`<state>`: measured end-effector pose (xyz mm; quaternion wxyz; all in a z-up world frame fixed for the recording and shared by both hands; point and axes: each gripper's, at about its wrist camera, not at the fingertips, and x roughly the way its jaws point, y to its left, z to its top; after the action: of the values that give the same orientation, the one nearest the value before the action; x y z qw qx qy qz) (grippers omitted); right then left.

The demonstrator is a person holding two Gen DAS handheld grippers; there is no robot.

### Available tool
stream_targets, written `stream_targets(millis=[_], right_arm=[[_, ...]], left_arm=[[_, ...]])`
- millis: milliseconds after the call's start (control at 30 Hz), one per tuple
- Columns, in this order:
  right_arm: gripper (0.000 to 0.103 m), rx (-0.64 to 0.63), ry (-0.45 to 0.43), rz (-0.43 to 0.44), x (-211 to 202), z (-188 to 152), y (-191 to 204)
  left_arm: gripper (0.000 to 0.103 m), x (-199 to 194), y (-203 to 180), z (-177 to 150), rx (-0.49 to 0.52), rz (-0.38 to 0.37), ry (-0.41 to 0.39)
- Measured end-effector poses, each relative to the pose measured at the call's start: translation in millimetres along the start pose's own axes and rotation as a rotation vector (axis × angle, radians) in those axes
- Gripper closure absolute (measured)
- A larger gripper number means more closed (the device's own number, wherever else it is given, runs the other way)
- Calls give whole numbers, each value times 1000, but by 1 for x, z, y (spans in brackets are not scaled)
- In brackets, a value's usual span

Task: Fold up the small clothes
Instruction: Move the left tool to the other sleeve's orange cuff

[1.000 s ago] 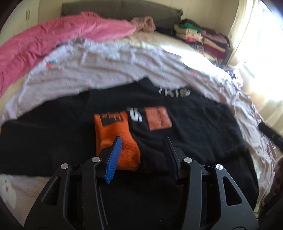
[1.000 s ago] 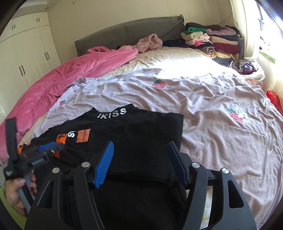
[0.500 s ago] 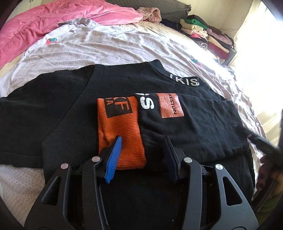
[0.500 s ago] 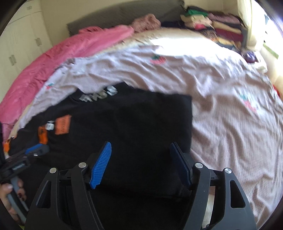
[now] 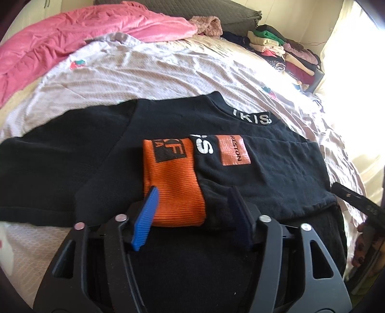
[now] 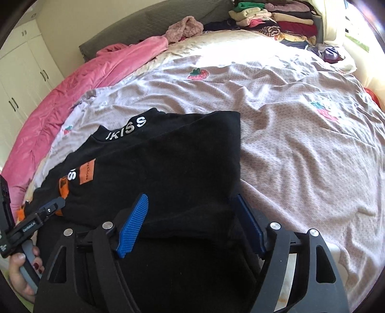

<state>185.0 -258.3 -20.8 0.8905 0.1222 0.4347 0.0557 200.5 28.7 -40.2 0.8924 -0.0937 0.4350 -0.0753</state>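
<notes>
What I can't make out from here

The shirt (image 5: 264, 173) runs under my left fingers (image 5: 146, 216) and out of sight at the bottom edge; its hem is hidden in both views. The orange cuff (image 5: 173, 187) covers part of its own print, and the folded sleeve cuts the chest lettering short. The clothes pile (image 6: 276, 16) is clipped by the top edge, and the window side washes out white.
</notes>
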Motion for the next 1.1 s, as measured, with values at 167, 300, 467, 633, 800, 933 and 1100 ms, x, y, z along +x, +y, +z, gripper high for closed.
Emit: stream_targets(millis=[167, 300, 467, 633, 800, 933, 1100], right_arm=[[20, 8, -34, -10, -19, -2, 1], [10, -9, -68, 1, -34, -5, 8], [7, -36, -112, 11, -53, -5, 21], [7, -56, -145, 34, -70, -5, 35], [6, -88, -173, 62, -85, -5, 56], [6, -127, -190, 88, -93, -5, 78], [6, -172, -219, 110, -96, -3, 109]], left_arm=[[38, -19, 3, -1, -12, -9, -34], [23, -37, 9, -1, -33, 6, -72], [10, -59, 21, -3, -69, 32, -113], [10, -78, 35, -6, -99, 51, -143], [10, -95, 48, -10, -122, 62, -170], [10, -108, 59, -13, -139, 78, -195], [10, -119, 75, -16, -159, 136, -225]])
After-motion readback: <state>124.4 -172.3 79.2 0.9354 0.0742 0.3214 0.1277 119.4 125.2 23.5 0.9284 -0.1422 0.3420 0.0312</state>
